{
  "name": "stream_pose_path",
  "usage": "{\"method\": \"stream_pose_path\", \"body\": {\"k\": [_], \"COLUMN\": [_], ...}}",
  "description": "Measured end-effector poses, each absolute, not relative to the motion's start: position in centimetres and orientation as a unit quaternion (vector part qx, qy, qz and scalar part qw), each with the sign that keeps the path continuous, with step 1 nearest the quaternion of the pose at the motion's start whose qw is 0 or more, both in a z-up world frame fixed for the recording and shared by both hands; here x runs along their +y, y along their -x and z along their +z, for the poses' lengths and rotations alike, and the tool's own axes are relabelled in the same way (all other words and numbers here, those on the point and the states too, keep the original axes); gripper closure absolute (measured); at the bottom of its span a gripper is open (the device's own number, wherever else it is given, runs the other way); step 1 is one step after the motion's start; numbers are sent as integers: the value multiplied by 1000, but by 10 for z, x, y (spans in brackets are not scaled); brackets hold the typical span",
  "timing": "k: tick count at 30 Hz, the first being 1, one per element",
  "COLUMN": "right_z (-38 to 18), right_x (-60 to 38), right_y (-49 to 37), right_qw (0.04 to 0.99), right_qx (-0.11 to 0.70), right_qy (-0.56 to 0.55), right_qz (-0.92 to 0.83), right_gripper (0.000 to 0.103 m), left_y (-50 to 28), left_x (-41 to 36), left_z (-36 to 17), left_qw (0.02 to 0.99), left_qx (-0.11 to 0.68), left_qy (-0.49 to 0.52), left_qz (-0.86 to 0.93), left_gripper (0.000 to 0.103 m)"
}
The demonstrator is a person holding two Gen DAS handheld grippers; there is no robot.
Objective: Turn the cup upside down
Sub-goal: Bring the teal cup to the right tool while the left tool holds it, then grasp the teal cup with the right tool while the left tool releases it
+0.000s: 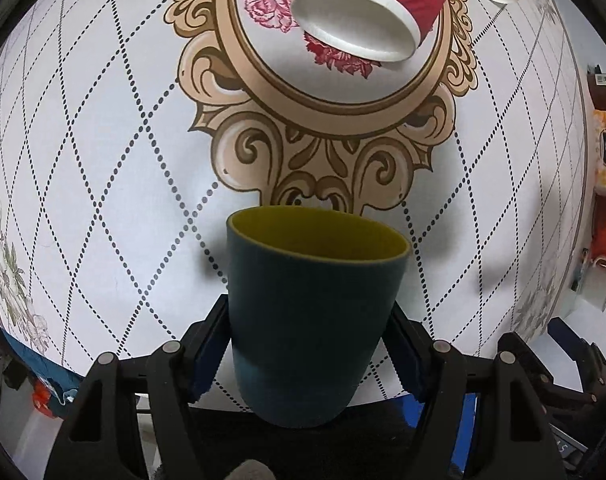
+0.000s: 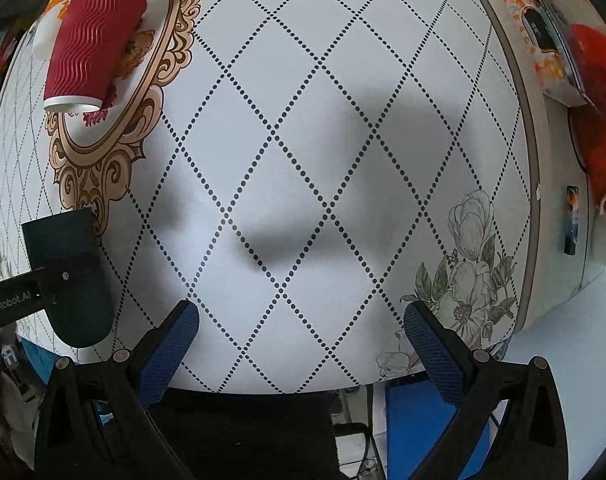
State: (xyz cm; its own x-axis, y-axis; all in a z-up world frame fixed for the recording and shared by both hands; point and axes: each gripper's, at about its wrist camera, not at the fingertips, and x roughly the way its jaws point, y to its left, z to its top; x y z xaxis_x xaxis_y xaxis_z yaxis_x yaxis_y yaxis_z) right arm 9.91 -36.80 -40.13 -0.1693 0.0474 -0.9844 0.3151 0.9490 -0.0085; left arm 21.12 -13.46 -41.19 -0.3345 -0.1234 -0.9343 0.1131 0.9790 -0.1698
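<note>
The base of the dark teal cup with a yellow-green inside (image 1: pixel 311 316) is cut off behind the left gripper (image 1: pixel 309 354), and its mouth tilts away from the camera, so its contents cannot be seen. It sits between the blue-padded fingers (image 1: pixel 207 356), clamped on both sides and apparently lifted above the patterned white tablecloth (image 1: pixel 103 160). The right gripper (image 2: pixel 301 354) hangs with its jaws wide apart, holding nothing, well right of the cup; a red ribbed paper cup (image 2: pixel 89 46) lies beyond.

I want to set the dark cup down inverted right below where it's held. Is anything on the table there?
Nothing visible. The left tool holds the cup over bare tablecloth; the red cup stands farther off.
</note>
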Motion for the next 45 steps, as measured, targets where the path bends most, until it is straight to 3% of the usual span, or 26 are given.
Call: {"method": "stream_pose_path", "body": {"k": [3,7,19,26,32,39,45], "right_z": [-398,-398,-367,-369,-385,-403,-404], "right_x": [-370,-370,-336,-281,-253,-237,-235], "right_y": [-98,-98,-113,-139,-154,-156,-153], "right_qw": [634,634,656,651,632,619,621], "right_qx": [756,756,727,724,738,754,755], "right_qy": [-120,-121,-198,-227,-236,-218,-207], "right_qz": [-106,-107,-32,9,6,-7,-11], "right_gripper": [0,0,0,1,12,34,38], "left_y": [-206,-207,-191,-183,-183,-181,-180], "left_x": [-144,-148,-101,-29,6,10,11], "left_z": [-411,-405,-332,-349,-354,-362,-371], "left_qw": [583,588,678,676,668,668,666], "left_qx": [806,802,734,736,744,744,745], "left_qy": [2,10,18,-2,8,14,14], "left_qz": [-104,-108,-41,25,28,14,6], "left_gripper": [31,15,15,15,15,15,15]}}
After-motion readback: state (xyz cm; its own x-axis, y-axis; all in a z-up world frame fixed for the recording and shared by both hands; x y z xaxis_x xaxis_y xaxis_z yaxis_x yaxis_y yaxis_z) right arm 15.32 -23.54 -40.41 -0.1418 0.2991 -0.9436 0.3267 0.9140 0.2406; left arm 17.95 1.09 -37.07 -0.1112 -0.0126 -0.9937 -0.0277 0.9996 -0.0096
